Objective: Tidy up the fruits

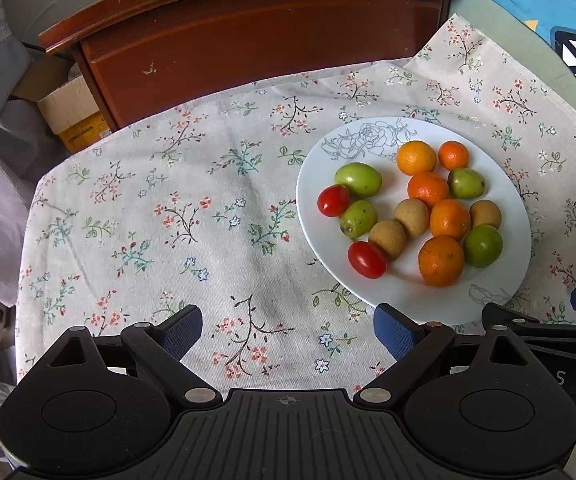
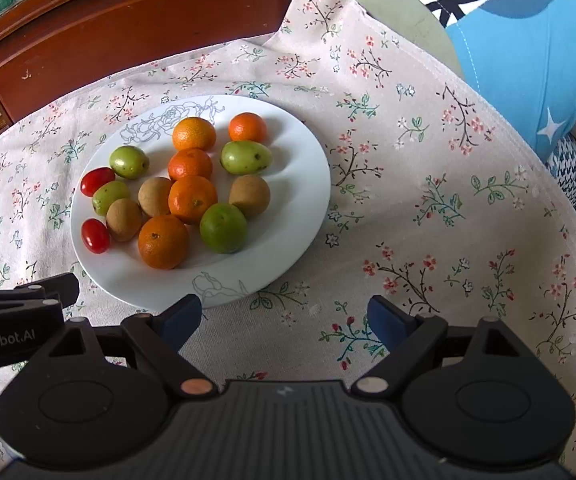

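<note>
White glossy plate (image 1: 316, 208) on floral cloth counter, fruit (image 1: 428, 190) mixed on it: round oranges, green, brown, 2 red ovals. L tongs (image 1: 288, 334) wide, empty, over cloth. R view: R tongs (image 2: 284, 320) wide, empty, near rim. Unsorted or plated-done, can't tell.

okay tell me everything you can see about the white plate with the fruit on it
The white plate is round and shallow, glossy like ceramic, with grey line-drawn roses at its far rim and another sketch at the near rim. It lies flat on the floral tablecloth, in front of a wooden cabinet. It holds five oranges, four green fruits, three brown ones and two red tomatoes, loosely clustered. Neither tongs touch it; both hang open over the cloth near its front edge.
</note>
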`<state>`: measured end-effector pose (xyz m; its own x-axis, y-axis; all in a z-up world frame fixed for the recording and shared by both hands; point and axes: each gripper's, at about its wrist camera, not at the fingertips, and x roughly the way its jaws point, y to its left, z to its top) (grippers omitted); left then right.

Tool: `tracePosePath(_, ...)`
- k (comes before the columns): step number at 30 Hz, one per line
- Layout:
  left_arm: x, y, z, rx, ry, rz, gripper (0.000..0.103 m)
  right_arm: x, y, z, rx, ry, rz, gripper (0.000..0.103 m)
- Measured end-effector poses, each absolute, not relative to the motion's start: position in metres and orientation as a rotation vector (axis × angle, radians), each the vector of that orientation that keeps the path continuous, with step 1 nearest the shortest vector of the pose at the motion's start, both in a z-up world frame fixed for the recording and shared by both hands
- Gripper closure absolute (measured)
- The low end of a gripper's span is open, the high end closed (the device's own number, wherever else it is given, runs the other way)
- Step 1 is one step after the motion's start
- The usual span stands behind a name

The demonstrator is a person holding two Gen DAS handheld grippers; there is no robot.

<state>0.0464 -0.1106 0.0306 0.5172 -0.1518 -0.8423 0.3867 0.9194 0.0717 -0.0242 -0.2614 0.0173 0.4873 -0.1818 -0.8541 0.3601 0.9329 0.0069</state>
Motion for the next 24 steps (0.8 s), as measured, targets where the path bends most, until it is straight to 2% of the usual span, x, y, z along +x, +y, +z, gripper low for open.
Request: tracePosePath(24, 0.0413, -0.1117, 0.0324, 0.277, 0.966, -0.334, 0.009, -0.0265, -0.2585, 0.0169, 0.15, 1.024, -0.34, 0.012)
